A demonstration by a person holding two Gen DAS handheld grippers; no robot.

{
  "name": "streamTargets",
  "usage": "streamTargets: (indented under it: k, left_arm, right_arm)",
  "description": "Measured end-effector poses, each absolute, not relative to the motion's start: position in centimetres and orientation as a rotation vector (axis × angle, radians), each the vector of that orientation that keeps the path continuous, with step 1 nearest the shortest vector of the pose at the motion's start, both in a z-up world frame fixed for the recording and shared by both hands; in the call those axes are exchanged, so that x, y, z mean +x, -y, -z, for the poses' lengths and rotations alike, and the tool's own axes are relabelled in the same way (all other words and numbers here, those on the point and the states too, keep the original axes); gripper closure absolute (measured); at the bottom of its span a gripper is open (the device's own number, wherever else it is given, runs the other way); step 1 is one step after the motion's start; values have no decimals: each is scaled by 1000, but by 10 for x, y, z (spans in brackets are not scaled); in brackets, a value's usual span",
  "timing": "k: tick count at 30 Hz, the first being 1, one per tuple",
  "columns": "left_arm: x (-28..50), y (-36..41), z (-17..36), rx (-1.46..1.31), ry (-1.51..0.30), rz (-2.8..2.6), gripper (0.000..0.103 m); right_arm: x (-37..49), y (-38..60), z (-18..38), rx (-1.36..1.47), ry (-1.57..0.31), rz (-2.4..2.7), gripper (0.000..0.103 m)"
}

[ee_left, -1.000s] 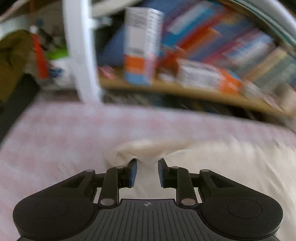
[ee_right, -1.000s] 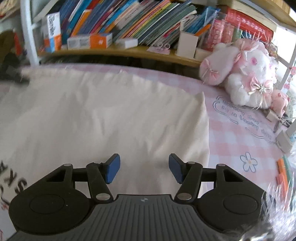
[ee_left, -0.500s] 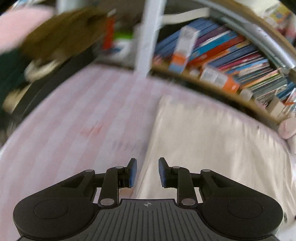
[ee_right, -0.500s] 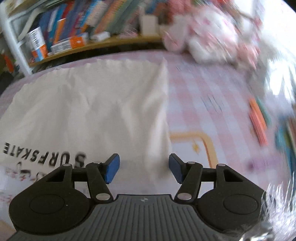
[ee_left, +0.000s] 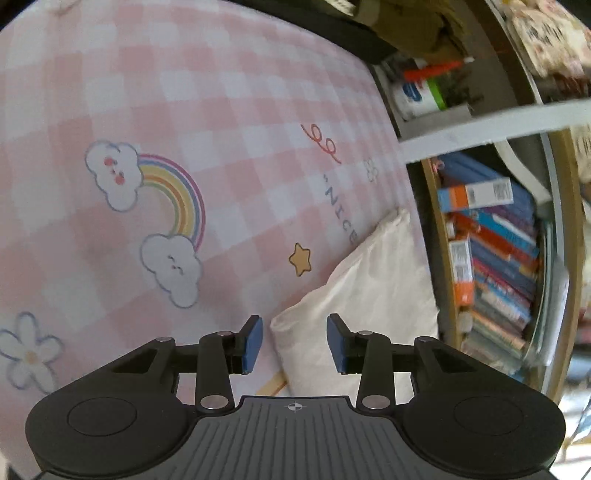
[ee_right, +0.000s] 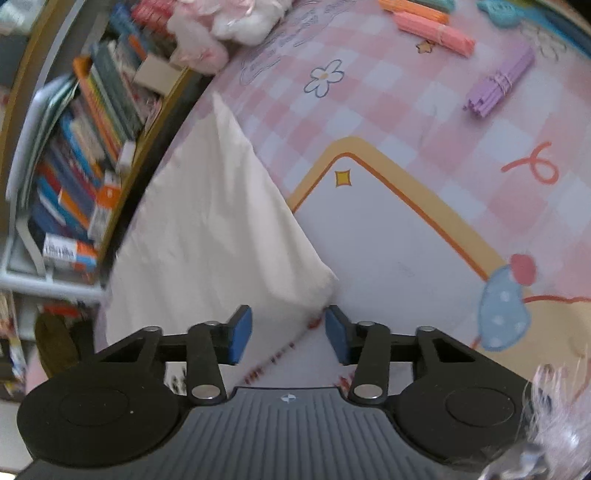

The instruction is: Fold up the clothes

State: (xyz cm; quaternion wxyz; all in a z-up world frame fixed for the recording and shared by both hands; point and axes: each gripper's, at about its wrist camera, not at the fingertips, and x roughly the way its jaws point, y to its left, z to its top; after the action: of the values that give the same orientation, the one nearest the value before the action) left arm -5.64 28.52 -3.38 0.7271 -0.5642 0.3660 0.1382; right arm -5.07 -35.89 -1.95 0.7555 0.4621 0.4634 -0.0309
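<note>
- Left wrist view: the left gripper (ee_left: 294,343) is released, its two blue pads (ee_left: 252,343) spread apart with a corner of the cream garment (ee_left: 364,291) lying between and just past them, not pinched.
- Right wrist view: the right gripper (ee_right: 288,338) is likewise released, both pads apart, hovering at another corner of the one cream garment (ee_right: 210,229); a strip with red print shows under the tips.
- That garment lies flat on the pink checked cloth (ee_left: 192,96), along the edge nearest the bookshelf (ee_left: 498,258).
- Printed on the cloth in the left view: one rainbow (ee_left: 177,192) joining two clouds, one yellow star (ee_left: 300,259), one white flower (ee_left: 27,354).
- On the cloth in the right view, well apart from the garment: one purple bundle of sticks (ee_right: 498,83) and one pink-orange bundle (ee_right: 436,31).
- One pink-and-white plush toy (ee_right: 225,26) sits at the far edge by the books.
</note>
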Motion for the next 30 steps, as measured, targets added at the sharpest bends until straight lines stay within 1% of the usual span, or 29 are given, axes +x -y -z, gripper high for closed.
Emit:
streamTargets:
  k: [1, 2, 4, 5, 6, 7, 10, 12, 15, 17, 20, 21, 23, 25, 27, 29, 30]
  left_arm:
    - [-54, -285, 37, -1263, -802, -314, 66]
    - [-52, -285, 40, -1283, -797, -324, 68]
    - [-49, -285, 44, -1330, -785, -338, 70]
    - [-48, -284, 42, -1322, -782, -334, 70]
    - [-47, -283, 39, -1293, -780, -323, 77]
    - [-47, -282, 35, -1264, -778, -313, 100]
    - [-47, -278, 25, -1164, -771, -294, 100]
    - [-47, -277, 22, -1113, -779, -297, 100]
    - [-48, -281, 30, -1135, -806, -317, 100]
    - [-50, -280, 19, -1130, -762, -286, 100]
    - [-56, -275, -7, -1090, -673, -207, 100]
    - [-57, -274, -8, -1072, -679, -208, 100]
    - [-59, -275, 0, -1051, -718, -232, 100]
    - [-59, -278, 20, -1076, -776, -270, 100]
    - [-59, -279, 29, -1075, -795, -283, 99]
    - [-59, -277, 33, -1064, -801, -285, 97]
    - [-60, -276, 32, -1053, -807, -285, 93]
  right_arm:
    - [-49, 359, 21, 1016, -1012, 78, 76]
    - [-46, 358, 21, 1008, -1022, 87, 86]
    - [-41, 358, 18, 982, -1030, 75, 93]
    - [-40, 357, 11, 955, -1018, 57, 94]
    - [-39, 355, 2, 915, -993, 28, 95]
    - [-40, 352, -9, 872, -956, -10, 95]
    - [-48, 345, -33, 758, -884, -61, 96]
    - [-51, 348, -18, 751, -944, 6, 96]
    - [-53, 349, -5, 749, -983, 41, 96]
    - [-54, 350, 3, 748, -1005, 59, 96]
    - [-55, 352, -4, 734, -971, 33, 96]
    - [-54, 352, -3, 725, -972, 32, 96]
    - [-52, 353, -1, 708, -982, 35, 96]
    - [-51, 350, 4, 690, -1004, 41, 96]
    - [-49, 345, 4, 652, -1007, 36, 96]
    - [-48, 340, 3, 595, -1007, 26, 96]
    - [-48, 338, 2, 572, -1008, 22, 95]
